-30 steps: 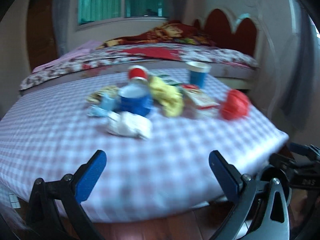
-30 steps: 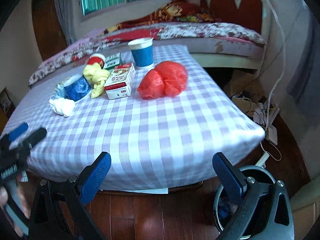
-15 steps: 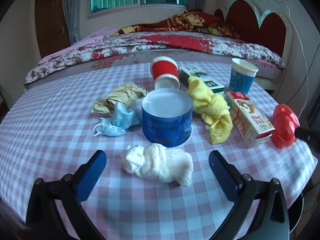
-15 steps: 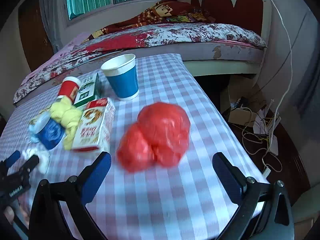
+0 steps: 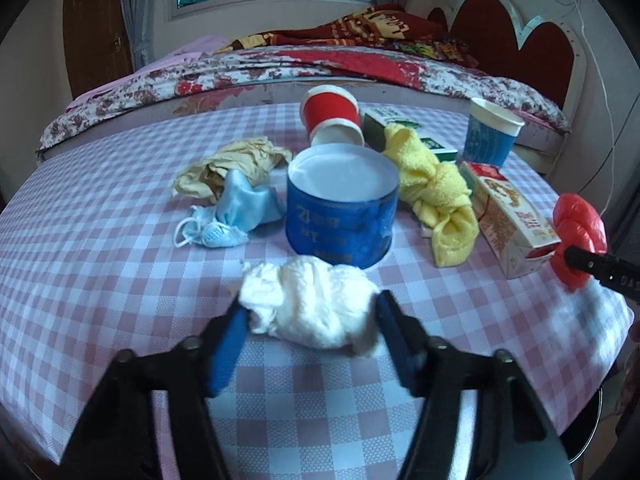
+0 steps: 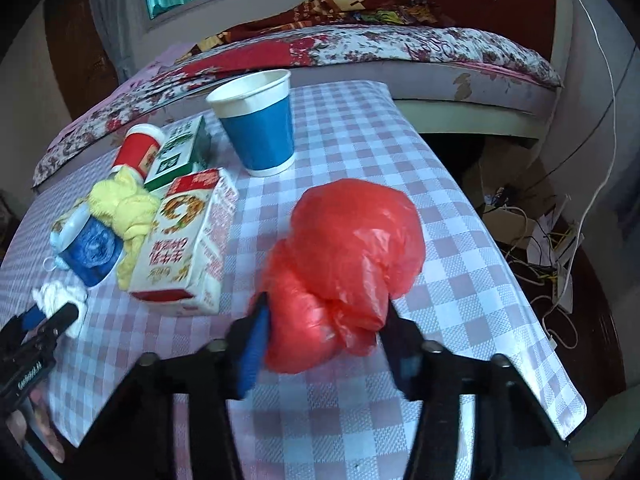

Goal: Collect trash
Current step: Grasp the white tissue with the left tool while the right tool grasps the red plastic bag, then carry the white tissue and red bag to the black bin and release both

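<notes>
- White crumpled tissue wad (image 5: 310, 304) lies at the near edge of the checked bench (image 5: 80, 248), just in front of the blue tub (image 5: 342, 208); the left tongs (image 5: 310, 320) are closing on it, their blue pads already against its two ends.
- Red plastic bag (image 6: 344, 268) sits on the right side of the bench, just right of the milk carton (image 6: 186, 244); the right tongs (image 6: 324, 328) are closing around its near lobe, with the pads touching the film.
- To do this step well, I would squeeze until each soft thing bunches firmly. Both are light and springy, so a shallow pinch may let them slip.
- Lift straight up. The tissue sits close to the tub and the bag close to the carton, so a sideways drag could knock either one.
- Take care that no tablecloth is caught under the tips.
- Compared with half a second ago, both tongs stood wide open with the tissue and bag lying untouched between them; now the jaws have come in onto them.
- A second ago both views were further back from the bench, showing its near edge and the floor.
</notes>
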`<state>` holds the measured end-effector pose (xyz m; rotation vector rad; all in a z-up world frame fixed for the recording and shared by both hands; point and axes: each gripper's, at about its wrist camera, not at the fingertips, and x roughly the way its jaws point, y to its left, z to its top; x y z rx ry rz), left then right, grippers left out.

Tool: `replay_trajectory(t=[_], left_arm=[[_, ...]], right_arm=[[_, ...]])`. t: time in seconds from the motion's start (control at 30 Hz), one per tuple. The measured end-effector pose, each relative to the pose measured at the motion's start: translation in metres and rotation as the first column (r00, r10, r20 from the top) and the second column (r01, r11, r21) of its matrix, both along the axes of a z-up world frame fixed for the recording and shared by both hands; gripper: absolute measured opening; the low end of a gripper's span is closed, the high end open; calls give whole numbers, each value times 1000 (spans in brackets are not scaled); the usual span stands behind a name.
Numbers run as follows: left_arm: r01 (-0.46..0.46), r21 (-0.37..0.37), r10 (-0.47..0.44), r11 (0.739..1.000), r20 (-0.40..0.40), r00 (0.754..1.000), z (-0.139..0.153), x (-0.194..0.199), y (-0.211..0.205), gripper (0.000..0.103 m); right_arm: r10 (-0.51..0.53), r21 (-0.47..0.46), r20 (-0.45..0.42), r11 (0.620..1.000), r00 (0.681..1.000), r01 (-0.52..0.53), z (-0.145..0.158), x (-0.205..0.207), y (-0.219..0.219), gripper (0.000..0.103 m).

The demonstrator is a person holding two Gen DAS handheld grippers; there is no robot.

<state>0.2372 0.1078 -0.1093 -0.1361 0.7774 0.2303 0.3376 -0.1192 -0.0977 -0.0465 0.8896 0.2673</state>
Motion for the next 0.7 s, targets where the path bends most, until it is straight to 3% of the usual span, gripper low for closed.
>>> replay_trajectory(t=[0.07,0.17,0.4,0.7], left_arm=[[11,-3,-11,1000,10,1000,0,-3,0,48],[33,-21,-32,999,29,999,1,-7,1,43],[65,3,-65,998,103,993,21,-30,-14,43],[149,14,-149,989,157,976,36,-51,-67,43]], right_arm=[[16,2,4,1000,1000,-16,1,-4,1,32],[41,22,8,999,999,-41,2,-8,-1,23],[17,79,99,997,995,-25,29,-43,-24,23],[-16,93,159,996,987,1,48,-95,-52,23]])
